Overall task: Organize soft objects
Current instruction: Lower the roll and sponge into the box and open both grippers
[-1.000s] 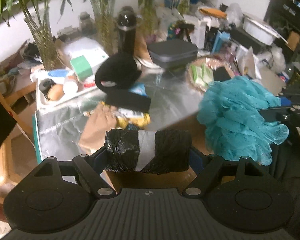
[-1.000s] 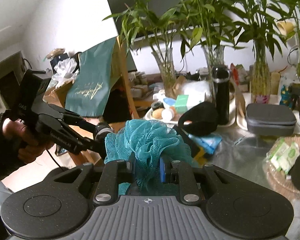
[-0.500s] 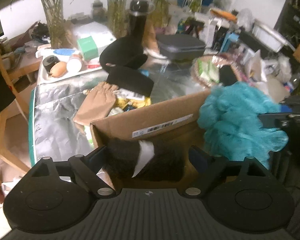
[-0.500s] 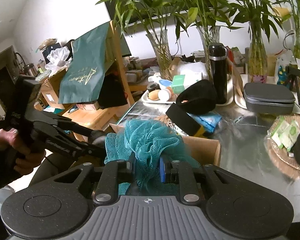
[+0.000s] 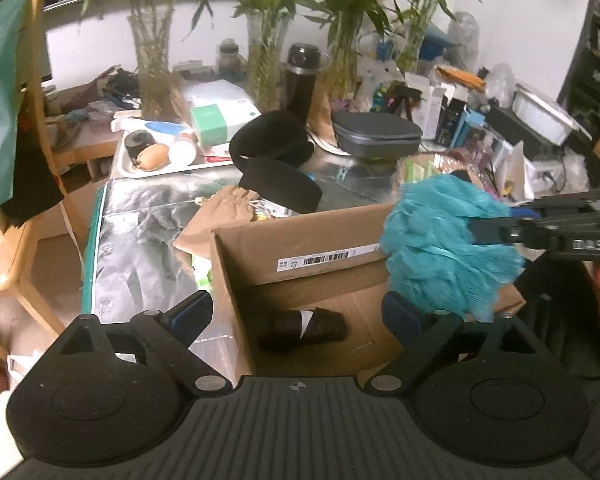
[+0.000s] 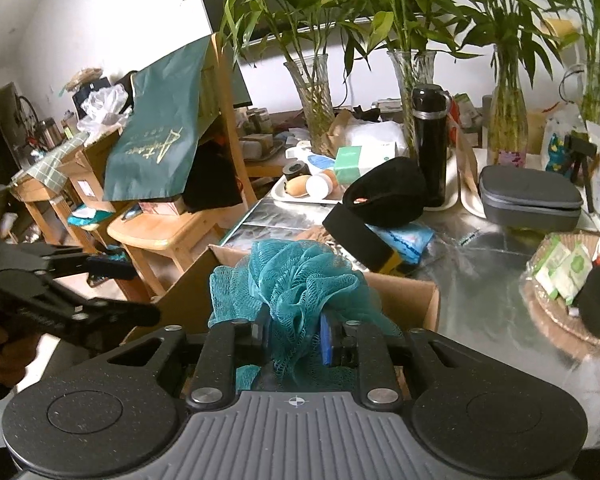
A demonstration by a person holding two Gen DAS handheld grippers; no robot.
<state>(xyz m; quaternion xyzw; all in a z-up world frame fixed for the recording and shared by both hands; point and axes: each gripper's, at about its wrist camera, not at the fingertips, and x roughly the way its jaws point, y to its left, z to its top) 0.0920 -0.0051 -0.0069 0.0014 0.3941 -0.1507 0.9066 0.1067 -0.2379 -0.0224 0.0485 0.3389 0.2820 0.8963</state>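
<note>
An open cardboard box stands at the table's near edge. A black soft roll with a white band lies on its floor. My left gripper is open and empty above the box's near side. My right gripper is shut on a teal mesh bath pouf, held over the box's right rim; the pouf and gripper also show in the left wrist view. The box lies below the pouf.
Beyond the box lie a black cap, a black pad, a tan pouch, a grey case, a black flask, a white tray and bamboo vases. A wooden chair stands left.
My left gripper opened and let the black roll drop into the box, then pulled back and up. My right gripper kept the pouf and moved over the box.
</note>
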